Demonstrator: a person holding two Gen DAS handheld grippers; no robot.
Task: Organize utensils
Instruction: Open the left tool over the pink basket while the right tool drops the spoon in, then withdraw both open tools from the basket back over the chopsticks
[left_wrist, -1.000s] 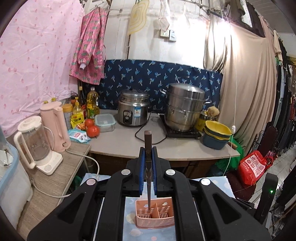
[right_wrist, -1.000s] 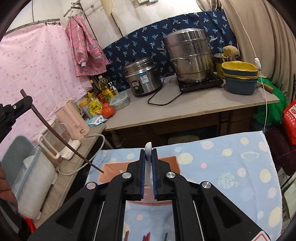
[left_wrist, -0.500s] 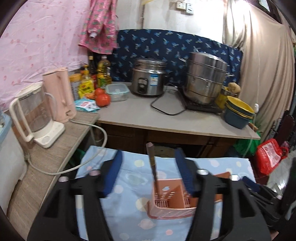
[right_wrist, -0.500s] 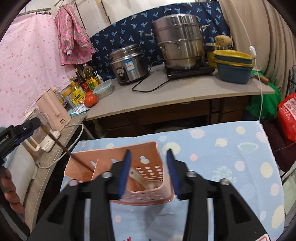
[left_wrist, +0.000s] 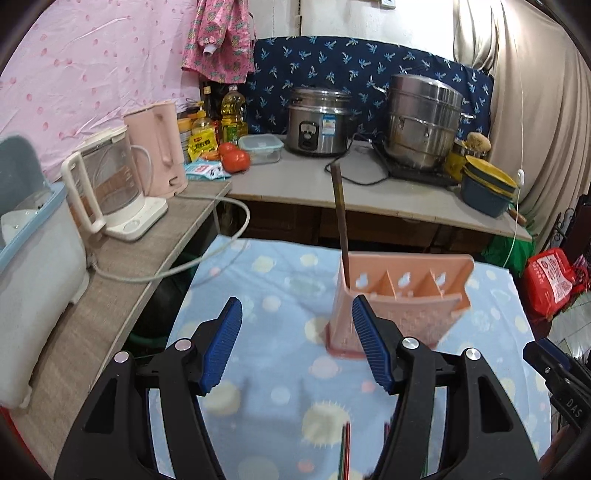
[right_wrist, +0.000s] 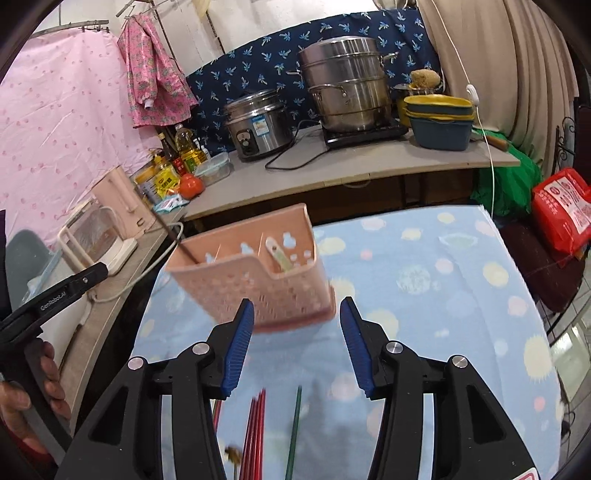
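A pink perforated utensil holder (left_wrist: 399, 299) stands on the blue dotted cloth (left_wrist: 266, 288); it also shows in the right wrist view (right_wrist: 255, 284). A dark brown chopstick (left_wrist: 340, 221) stands in its left compartment. A pale spoon handle (right_wrist: 277, 254) leans in a right compartment. My left gripper (left_wrist: 297, 345) is open and empty, just in front of the holder. My right gripper (right_wrist: 297, 345) is open and empty, just in front of the holder. Red chopsticks (right_wrist: 255, 432) and a green one (right_wrist: 293, 432) lie on the cloth below the right gripper.
A counter (left_wrist: 369, 192) behind holds a rice cooker (left_wrist: 319, 120), a steel steamer pot (left_wrist: 424, 125), stacked bowls (left_wrist: 487, 188), tomatoes (left_wrist: 236, 158) and bottles. A side shelf on the left holds a glass kettle (left_wrist: 107, 184) and a pink kettle (left_wrist: 157, 147). A red bag (left_wrist: 552, 280) lies on the right.
Both grippers have opened and pulled back from the holder. The brown chopstick that the left held and the spoon that the right held now stand in the holder.
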